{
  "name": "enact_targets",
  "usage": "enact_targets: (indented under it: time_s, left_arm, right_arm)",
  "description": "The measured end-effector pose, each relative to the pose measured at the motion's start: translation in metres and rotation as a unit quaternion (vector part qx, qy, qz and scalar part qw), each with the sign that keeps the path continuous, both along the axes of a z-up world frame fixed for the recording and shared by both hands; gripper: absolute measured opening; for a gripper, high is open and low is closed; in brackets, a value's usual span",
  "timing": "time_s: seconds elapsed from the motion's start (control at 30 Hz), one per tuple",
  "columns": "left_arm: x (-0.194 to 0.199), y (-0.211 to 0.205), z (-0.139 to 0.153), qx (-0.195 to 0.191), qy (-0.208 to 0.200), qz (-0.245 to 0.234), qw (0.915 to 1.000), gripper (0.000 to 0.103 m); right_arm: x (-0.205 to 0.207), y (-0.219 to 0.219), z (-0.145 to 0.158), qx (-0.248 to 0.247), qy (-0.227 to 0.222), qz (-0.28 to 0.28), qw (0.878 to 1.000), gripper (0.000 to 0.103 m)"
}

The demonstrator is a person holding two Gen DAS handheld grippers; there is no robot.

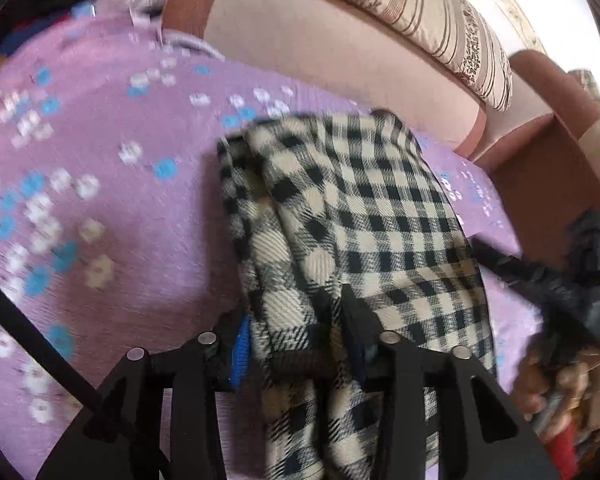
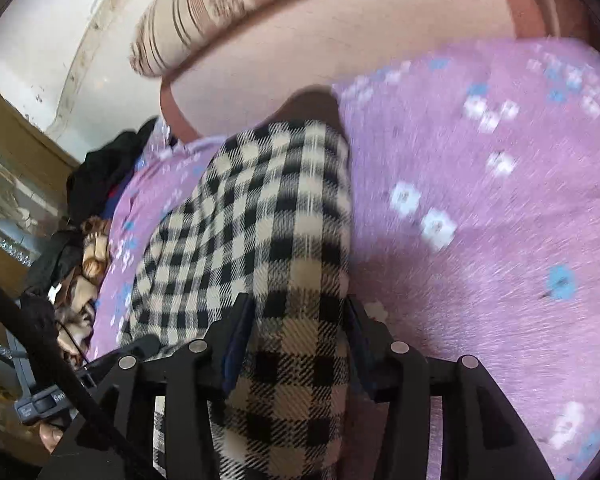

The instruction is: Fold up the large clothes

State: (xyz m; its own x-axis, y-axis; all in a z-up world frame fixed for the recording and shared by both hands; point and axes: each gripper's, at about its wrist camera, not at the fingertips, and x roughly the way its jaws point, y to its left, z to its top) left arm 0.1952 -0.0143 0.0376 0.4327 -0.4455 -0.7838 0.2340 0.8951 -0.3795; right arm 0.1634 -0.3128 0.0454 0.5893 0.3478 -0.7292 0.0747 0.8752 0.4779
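Observation:
A black and cream checked garment (image 1: 352,216) lies bunched on the purple flowered bedspread (image 1: 100,168). My left gripper (image 1: 296,320) is shut on a thick fold of the garment, which fills the gap between its fingers and hangs toward the camera. In the right wrist view the same checked garment (image 2: 260,208) stretches away from my right gripper (image 2: 300,316), which is shut on another fold of it. The right gripper also shows in the left wrist view (image 1: 580,280), blurred, at the right edge.
A pink padded headboard (image 1: 320,48) with a striped pillow (image 1: 440,20) runs behind the bed. Dark clothes (image 2: 104,168) and crumpled fabric lie piled at the bed's left side beside wooden furniture (image 2: 8,152). The bedspread (image 2: 500,220) extends to the right.

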Motion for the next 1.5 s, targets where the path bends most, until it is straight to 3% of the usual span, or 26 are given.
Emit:
enact_targets:
  time_s: [0.1, 0.17, 0.2, 0.27, 0.3, 0.47, 0.53, 0.6, 0.67, 0.77, 0.83, 0.87, 0.93, 1.07, 1.13, 1.23, 1.37, 1.5]
  left_arm:
    - [-0.010, 0.014, 0.015, 0.023, -0.032, 0.033, 0.9987, 0.052]
    - [-0.015, 0.028, 0.025, 0.029, -0.052, 0.059, 0.9965, 0.055]
    - [-0.020, 0.037, 0.032, 0.033, -0.065, 0.075, 0.9945, 0.059]
    - [-0.033, 0.052, 0.046, 0.040, -0.096, 0.106, 0.9889, 0.073]
    - [-0.039, 0.059, 0.053, 0.043, -0.111, 0.122, 0.9854, 0.074]
    - [-0.071, 0.087, 0.082, 0.053, -0.180, 0.197, 0.9623, 0.096]
    - [-0.081, 0.089, 0.091, 0.060, -0.198, 0.214, 0.9547, 0.098]
    - [-0.090, 0.091, 0.098, 0.074, -0.206, 0.217, 0.9513, 0.098]
    - [-0.101, 0.087, 0.106, 0.087, -0.228, 0.211, 0.9468, 0.098]
    - [-0.126, 0.075, 0.120, 0.119, -0.274, 0.214, 0.9301, 0.098]
    - [-0.150, 0.070, 0.130, 0.125, -0.303, 0.210, 0.9210, 0.101]
    - [-0.161, 0.068, 0.134, 0.123, -0.311, 0.209, 0.9190, 0.103]
    - [-0.183, 0.064, 0.138, 0.102, -0.309, 0.204, 0.9233, 0.103]
    - [-0.220, 0.047, 0.132, 0.071, -0.264, 0.181, 0.9446, 0.103]
    - [-0.242, 0.029, 0.123, 0.093, -0.241, 0.164, 0.9520, 0.103]
    - [-0.266, 0.006, 0.106, 0.117, -0.216, 0.136, 0.9600, 0.103]
    - [-0.283, -0.017, 0.078, 0.129, -0.159, 0.095, 0.9740, 0.103]
    - [-0.293, -0.031, 0.062, 0.147, -0.139, 0.083, 0.9758, 0.103]
  right_arm:
    - [-0.023, 0.009, 0.040, -0.068, -0.066, -0.021, 0.995, 0.052]
    - [-0.034, 0.023, 0.050, -0.054, -0.083, 0.001, 0.995, 0.049]
    - [-0.035, 0.035, 0.048, -0.033, -0.075, 0.031, 0.996, 0.035]
    - [-0.041, 0.068, 0.033, -0.010, -0.044, 0.099, 0.994, 0.019]
    - [-0.045, 0.081, 0.026, -0.015, -0.036, 0.119, 0.992, 0.017]
    - [-0.060, 0.165, -0.005, -0.051, -0.028, 0.199, 0.978, 0.016]
    - [-0.064, 0.192, -0.023, -0.021, 0.002, 0.229, 0.973, 0.016]
    - [-0.076, 0.214, -0.034, -0.035, 0.011, 0.254, 0.967, 0.017]
    - [-0.085, 0.216, -0.031, -0.023, 0.015, 0.254, 0.967, 0.017]
    - [-0.109, 0.188, -0.013, -0.011, 0.016, 0.232, 0.972, 0.017]
    - [-0.129, 0.164, 0.007, -0.035, 0.005, 0.210, 0.977, 0.023]
    - [-0.140, 0.152, 0.017, -0.051, -0.002, 0.195, 0.979, 0.031]
    - [-0.159, 0.125, 0.034, -0.076, -0.018, 0.156, 0.985, 0.045]
    - [-0.208, 0.072, 0.049, -0.100, -0.044, 0.056, 0.992, 0.063]
    - [-0.229, 0.056, 0.046, -0.105, -0.054, 0.013, 0.993, 0.064]
    - [-0.251, 0.047, 0.041, -0.150, -0.052, -0.028, 0.987, 0.064]
    - [-0.261, 0.053, 0.037, -0.192, -0.046, -0.012, 0.980, 0.067]
    - [-0.273, 0.063, 0.031, -0.234, -0.046, -0.011, 0.971, 0.068]
